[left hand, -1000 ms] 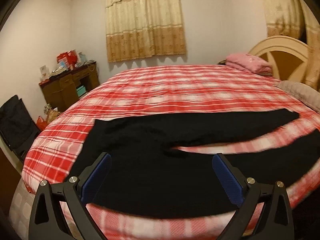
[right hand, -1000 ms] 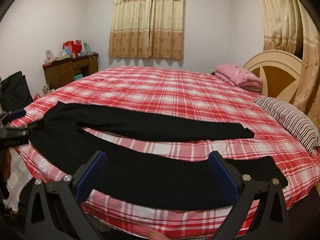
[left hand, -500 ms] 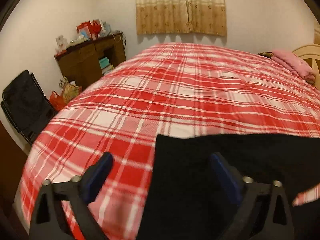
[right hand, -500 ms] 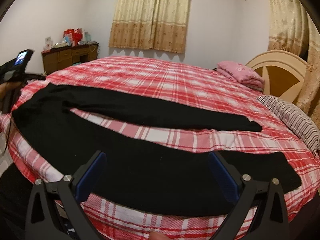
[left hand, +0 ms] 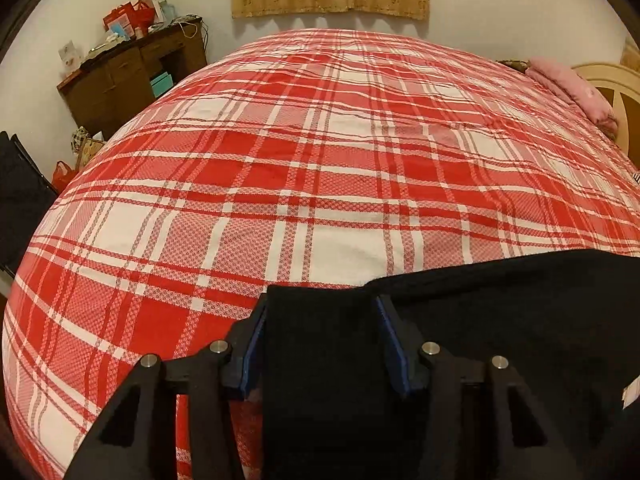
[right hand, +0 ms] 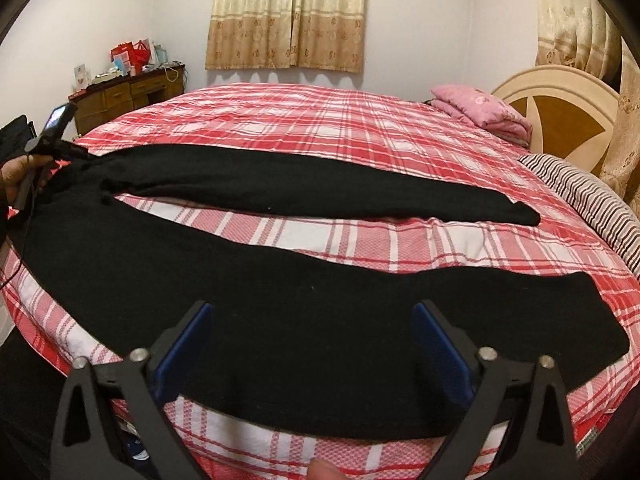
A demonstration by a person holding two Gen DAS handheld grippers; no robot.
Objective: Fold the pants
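Black pants [right hand: 280, 280] lie flat across the red plaid bed [right hand: 360, 128], waist at the left and both legs running right. The far leg [right hand: 320, 188] lies apart from the near one. My left gripper [left hand: 320, 304] sits at the far corner of the waistband [left hand: 500, 320], jaws closing with the black fabric between the blue pads. In the right wrist view a hand holds that left gripper [right hand: 56, 144] at the waist end. My right gripper [right hand: 312, 312] hangs low over the near leg, wide apart and starting to close, the cloth under and between its fingers.
A folded pink blanket [right hand: 484, 114] and a striped pillow [right hand: 580, 192] lie by the cream headboard [right hand: 560, 112] at the right. A cluttered brown dresser [right hand: 128, 96] stands at the back left. A black chair [left hand: 20, 200] is left of the bed.
The left gripper swung left to the waistband corner, tipped down, and its jaws narrowed around the fabric. The right gripper sank closer to the near leg and narrowed slightly.
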